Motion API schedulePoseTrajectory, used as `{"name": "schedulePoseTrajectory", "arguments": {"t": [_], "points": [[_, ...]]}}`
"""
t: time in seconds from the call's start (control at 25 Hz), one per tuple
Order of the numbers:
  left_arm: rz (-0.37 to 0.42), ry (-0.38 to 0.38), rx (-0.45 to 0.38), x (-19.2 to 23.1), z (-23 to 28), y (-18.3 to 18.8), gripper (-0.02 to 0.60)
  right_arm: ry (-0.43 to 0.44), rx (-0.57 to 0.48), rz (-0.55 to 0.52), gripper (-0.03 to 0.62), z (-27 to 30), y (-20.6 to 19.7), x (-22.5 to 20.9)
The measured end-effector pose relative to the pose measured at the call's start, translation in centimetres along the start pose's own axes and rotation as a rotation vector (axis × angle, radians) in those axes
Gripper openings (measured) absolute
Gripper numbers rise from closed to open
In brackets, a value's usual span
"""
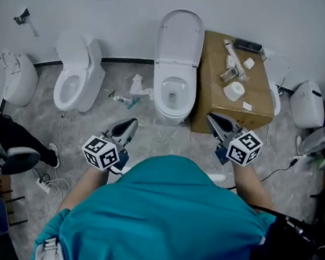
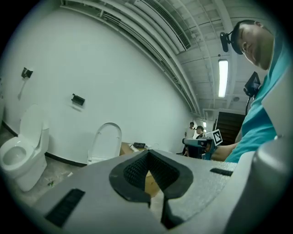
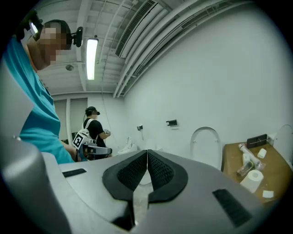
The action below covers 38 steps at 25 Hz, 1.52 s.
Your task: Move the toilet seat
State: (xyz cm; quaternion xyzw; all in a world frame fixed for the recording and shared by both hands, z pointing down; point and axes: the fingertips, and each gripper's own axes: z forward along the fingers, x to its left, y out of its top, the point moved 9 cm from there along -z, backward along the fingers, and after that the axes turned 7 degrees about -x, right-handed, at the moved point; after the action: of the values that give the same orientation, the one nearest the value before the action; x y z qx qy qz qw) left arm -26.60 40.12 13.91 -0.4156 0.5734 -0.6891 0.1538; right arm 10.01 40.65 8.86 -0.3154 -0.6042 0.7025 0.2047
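Observation:
The middle white toilet point(image 1: 173, 93) stands against the far wall with its lid point(image 1: 180, 36) raised upright; the ring round the bowl lies flat. That lid also shows in the left gripper view point(image 2: 106, 140) and the right gripper view point(image 3: 206, 142). My left gripper point(image 1: 133, 121) hovers over the floor, short of the bowl's front left, shut with nothing in it point(image 2: 147, 154). My right gripper point(image 1: 210, 117) hangs short of the bowl's front right, beside the box, shut and empty point(image 3: 147, 151). Neither touches the toilet.
A cardboard box point(image 1: 255, 108) right of the toilet carries a paper roll point(image 1: 234, 91) and small bottles. A second toilet point(image 1: 75, 78) stands to the left, other white fixtures point(image 1: 307, 102) at the sides. Scraps point(image 1: 133, 91) and cables lie on the floor. Another person point(image 3: 94, 125) stands behind.

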Motion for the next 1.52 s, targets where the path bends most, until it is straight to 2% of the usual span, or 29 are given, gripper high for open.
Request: {"name": "schedulePoseTrajectory", "arguments": {"t": [0.2, 0.32, 0.48, 0.72, 0.88, 1.0, 1.2, 1.36, 1.52], "points": [[0.022, -0.056, 0.020, 6.9, 2.3, 3.1, 0.003, -0.066, -0.012, 0.015, 0.000, 6.0, 0.6, -1.5], [-0.001, -0.069, 0.013, 9.3, 3.5, 3.6, 0.003, -0.083, 0.011, 0.017, 0.000, 7.9, 0.4, -2.3], [-0.026, -0.078, 0.035, 11.1, 5.8, 3.3, 0.003, -0.103, 0.018, 0.034, 0.000, 9.7, 0.4, -5.0], [-0.010, -0.046, 0.068, 11.7, 11.0, 2.5, 0.003, -0.060, 0.025, 0.056, 0.000, 11.4, -0.2, -11.9], [0.003, 0.019, 0.076, 11.7, 16.9, 2.1, 0.003, 0.006, 0.027, 0.052, 0.000, 12.7, 0.0, -19.0], [-0.027, 0.091, 0.069, 10.4, 22.0, 1.1, 0.003, 0.083, 0.050, 0.047, 0.002, 13.3, 0.1, -24.8], [-0.061, 0.155, 0.086, 9.4, 30.6, 0.5, 0.003, 0.228, 0.109, 0.005, 0.009, 16.1, 0.9, -32.5], [-0.057, 0.188, 0.145, 9.8, 33.9, -0.3, 0.003, 0.301, 0.170, -0.010, 0.049, 18.8, -0.6, -35.7], [-0.055, 0.212, 0.193, 12.3, 34.7, -1.3, 0.003, 0.346, 0.226, -0.047, 0.074, 22.0, -2.7, -36.3]]}}
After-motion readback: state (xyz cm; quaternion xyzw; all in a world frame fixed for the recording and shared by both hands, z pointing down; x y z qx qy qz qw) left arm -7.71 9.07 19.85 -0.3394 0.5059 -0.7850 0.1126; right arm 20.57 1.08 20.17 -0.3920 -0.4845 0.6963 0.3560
